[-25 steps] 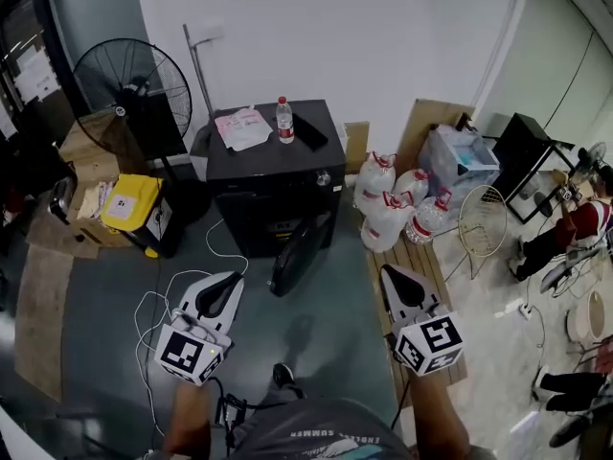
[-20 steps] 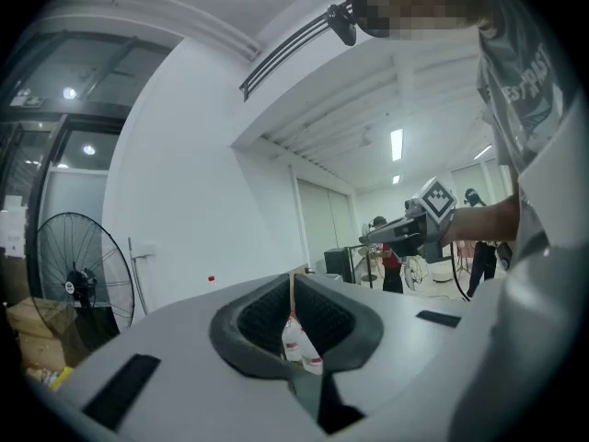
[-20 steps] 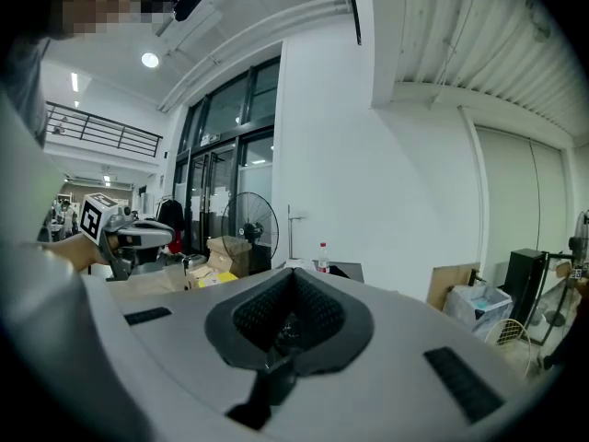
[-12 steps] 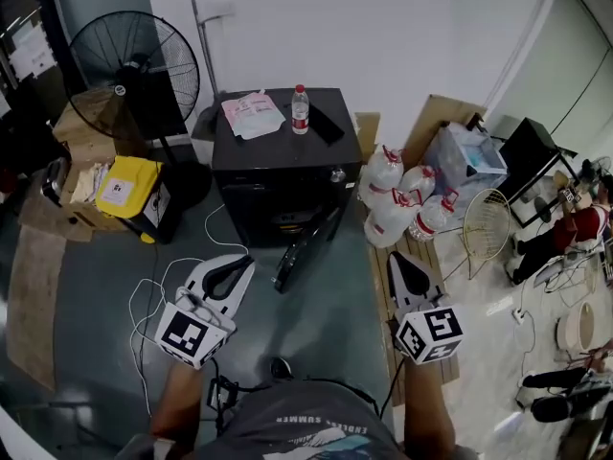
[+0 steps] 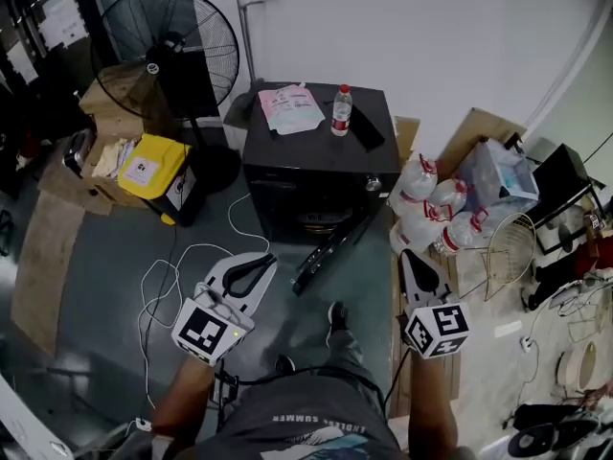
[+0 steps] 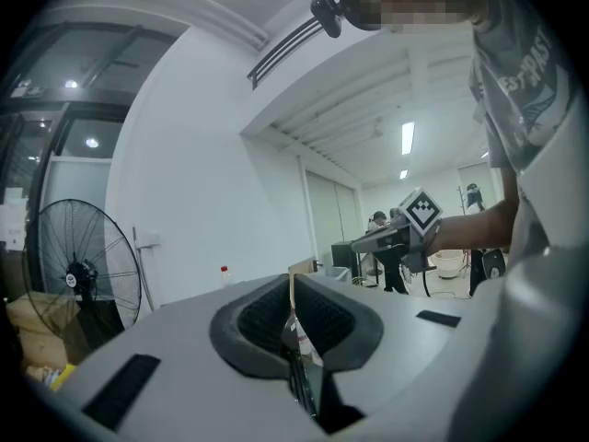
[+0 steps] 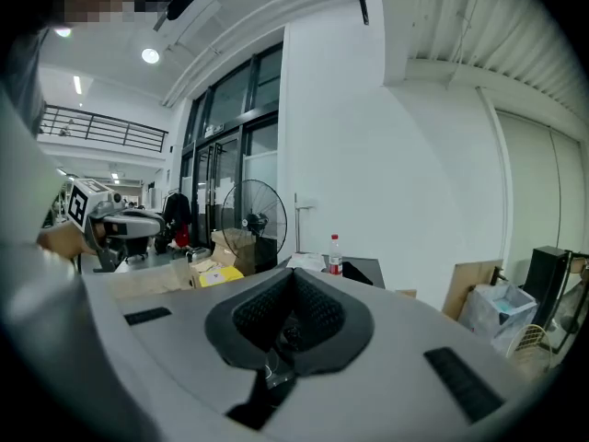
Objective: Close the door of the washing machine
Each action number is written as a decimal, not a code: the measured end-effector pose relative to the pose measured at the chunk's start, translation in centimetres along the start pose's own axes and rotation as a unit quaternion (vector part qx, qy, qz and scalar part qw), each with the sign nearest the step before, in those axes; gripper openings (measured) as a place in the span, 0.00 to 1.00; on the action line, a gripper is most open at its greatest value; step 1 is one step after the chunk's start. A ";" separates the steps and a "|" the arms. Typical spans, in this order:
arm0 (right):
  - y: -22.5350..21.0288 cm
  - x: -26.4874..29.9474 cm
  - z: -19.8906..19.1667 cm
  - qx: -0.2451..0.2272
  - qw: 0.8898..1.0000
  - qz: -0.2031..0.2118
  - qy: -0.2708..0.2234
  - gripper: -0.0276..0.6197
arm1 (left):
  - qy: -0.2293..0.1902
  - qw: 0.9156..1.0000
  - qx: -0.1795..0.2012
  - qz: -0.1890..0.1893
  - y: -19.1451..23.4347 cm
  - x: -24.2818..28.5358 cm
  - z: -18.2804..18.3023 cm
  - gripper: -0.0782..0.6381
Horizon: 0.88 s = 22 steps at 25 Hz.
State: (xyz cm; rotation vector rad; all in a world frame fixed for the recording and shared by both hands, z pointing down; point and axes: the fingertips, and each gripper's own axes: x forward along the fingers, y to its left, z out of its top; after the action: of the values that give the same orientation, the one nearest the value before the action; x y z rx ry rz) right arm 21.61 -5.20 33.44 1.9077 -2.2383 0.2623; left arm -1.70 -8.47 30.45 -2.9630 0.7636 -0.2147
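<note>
The black washing machine (image 5: 321, 166) stands against the white wall, its dark door (image 5: 331, 251) swung open toward me. My left gripper (image 5: 271, 258) hovers over the floor left of the door's outer edge, jaws shut and empty. My right gripper (image 5: 406, 255) is to the right of the door, also shut with nothing in it. In the left gripper view the jaws (image 6: 293, 309) meet in a closed line. The right gripper view shows shut jaws (image 7: 293, 291) too, with the machine's top (image 7: 361, 269) beyond them. Neither gripper touches the door.
A water bottle (image 5: 341, 110), a pink packet (image 5: 290, 106) and a dark flat object (image 5: 367, 132) lie on the machine. A standing fan (image 5: 172, 51) and yellow box (image 5: 151, 166) are left; water jugs (image 5: 433, 204) and a wire basket (image 5: 512, 242) right. A white cable (image 5: 182, 257) trails on the floor.
Both grippers have moved forward toward the machine, which now appears larger and nearer. The door's position is unchanged and both pairs of jaws stay shut.
</note>
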 end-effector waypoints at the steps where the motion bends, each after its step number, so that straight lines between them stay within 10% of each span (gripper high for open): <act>1: -0.3 1.1 -0.1 0.000 1.000 0.008 0.002 0.07 | 0.003 1.000 -0.004 0.007 0.3 0.4 -0.2 0.15; 22: -2.2 20.4 -7.1 -0.103 0.970 0.185 0.119 0.07 | 0.071 0.988 -0.092 0.105 6.7 11.1 -13.0 0.15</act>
State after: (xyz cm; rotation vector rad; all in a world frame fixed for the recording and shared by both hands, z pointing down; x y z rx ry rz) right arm 20.82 -23.19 45.54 1.2745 -2.3344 0.2796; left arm 2.76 -20.18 43.83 -3.0295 1.1662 -0.3613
